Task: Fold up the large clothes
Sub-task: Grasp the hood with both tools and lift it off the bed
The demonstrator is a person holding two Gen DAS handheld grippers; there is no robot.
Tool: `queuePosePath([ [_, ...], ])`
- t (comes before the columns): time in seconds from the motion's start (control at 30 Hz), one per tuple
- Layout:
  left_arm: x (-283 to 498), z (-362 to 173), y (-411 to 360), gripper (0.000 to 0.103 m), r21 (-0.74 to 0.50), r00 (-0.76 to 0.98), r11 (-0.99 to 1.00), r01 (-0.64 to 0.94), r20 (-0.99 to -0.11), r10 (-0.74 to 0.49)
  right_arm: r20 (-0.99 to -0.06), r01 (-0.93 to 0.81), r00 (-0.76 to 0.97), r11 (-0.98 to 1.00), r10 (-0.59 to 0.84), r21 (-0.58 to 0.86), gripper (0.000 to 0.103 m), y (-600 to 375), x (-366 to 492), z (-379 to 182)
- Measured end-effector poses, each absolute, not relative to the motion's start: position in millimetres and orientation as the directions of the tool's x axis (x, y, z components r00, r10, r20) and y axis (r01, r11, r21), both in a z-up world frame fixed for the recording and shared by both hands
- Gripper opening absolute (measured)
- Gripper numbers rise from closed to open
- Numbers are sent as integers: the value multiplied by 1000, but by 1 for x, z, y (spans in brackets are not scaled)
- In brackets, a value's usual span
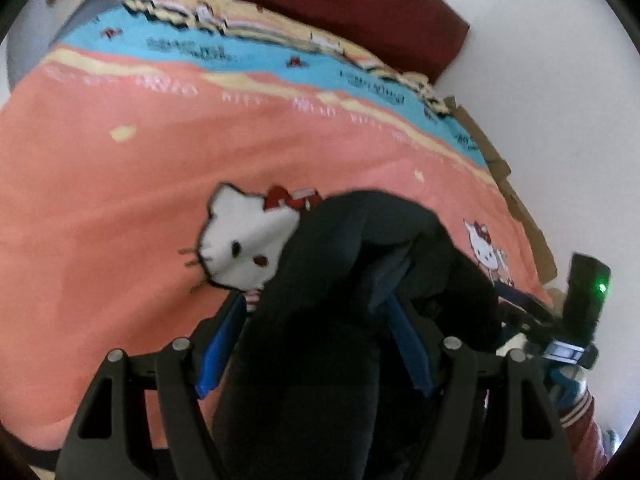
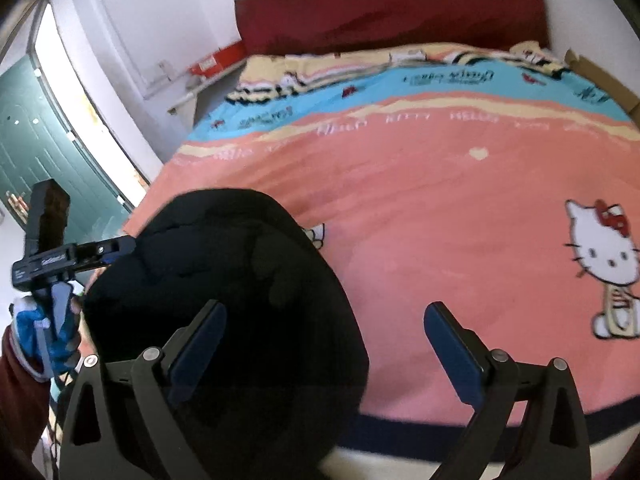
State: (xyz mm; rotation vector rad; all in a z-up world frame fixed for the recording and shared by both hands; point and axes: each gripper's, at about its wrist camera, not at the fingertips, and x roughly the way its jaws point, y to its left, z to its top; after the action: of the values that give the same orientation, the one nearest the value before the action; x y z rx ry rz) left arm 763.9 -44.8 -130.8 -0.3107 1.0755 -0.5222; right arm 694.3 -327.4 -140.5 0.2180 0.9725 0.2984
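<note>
A large black garment hangs bunched between my left gripper's blue-padded fingers, which are shut on it above the pink bed cover. In the right wrist view the same black garment bulges at the left, lifted over the bed's near edge. My right gripper is open and empty; its left pad touches or overlaps the cloth, its right pad is over bare cover. My left gripper also shows in the right wrist view, gripping the cloth's left edge.
The bed carries a pink, blue and cream Hello Kitty cover with a dark red headboard behind. A green door and a red box stand at left. Cardboard lines the bed's right side by the white wall.
</note>
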Motion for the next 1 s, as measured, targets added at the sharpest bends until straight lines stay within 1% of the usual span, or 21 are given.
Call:
queuePosePath([
  [0.07,767,-138,-48,71,-513,349,823,245,-745,-569,-796,-158,503,942,336,298,98,-317,709,-154],
  [0.17,766,-147,-54,71,-521,332,825,220,-755,-565,-820,-156,472,946,324,284,98,-301,726,-171],
  [0.2,765,-148,-56,69,-509,331,832,220,-763,-555,-831,-151,458,949,315,277,96,-298,729,-175],
  [0.23,762,-149,-59,68,-486,331,847,218,-779,-532,-845,-143,439,952,305,270,92,-295,731,-180],
  [0.27,759,-150,-59,64,-474,334,854,212,-787,-520,-857,-142,414,952,305,270,73,-290,732,-185],
  [0.3,753,-150,-60,47,-470,335,859,204,-790,-513,-867,-142,394,952,306,272,55,-287,730,-188],
  [0.33,748,-149,-59,34,-467,337,860,204,-791,-510,-874,-139,384,955,297,263,46,-286,729,-188],
  [0.37,740,-147,-59,31,-465,343,859,215,-788,-512,-879,-144,384,959,283,246,26,-285,724,-186],
  [0.4,728,-142,-58,25,-457,358,858,235,-780,-513,-876,-151,390,958,283,243,21,-285,715,-181],
  [0.43,716,-137,-57,21,-451,371,856,253,-772,-516,-866,-158,403,954,297,254,19,-287,705,-174],
  [0.53,665,-111,-50,17,-443,415,841,311,-733,-539,-835,-201,449,946,319,254,16,-289,667,-147],
  [0.63,611,-83,-41,16,-432,449,820,376,-689,-569,-779,-286,509,926,366,248,15,-291,599,-108],
  [0.77,532,-47,-30,16,-383,495,796,468,-632,-595,-698,-378,575,895,427,236,14,-298,514,-68],
  [0.87,473,-29,-19,16,-330,530,778,535,-586,-613,-636,-424,610,873,472,242,14,-300,460,-52],
  [0.93,442,-26,-12,16,-284,558,781,556,-569,-604,-597,-453,634,862,492,229,15,-298,424,-46],
  [1.0,415,-30,-4,16,-269,573,780,565,-552,-606,-571,-468,650,856,501,219,15,-292,397,-46],
])
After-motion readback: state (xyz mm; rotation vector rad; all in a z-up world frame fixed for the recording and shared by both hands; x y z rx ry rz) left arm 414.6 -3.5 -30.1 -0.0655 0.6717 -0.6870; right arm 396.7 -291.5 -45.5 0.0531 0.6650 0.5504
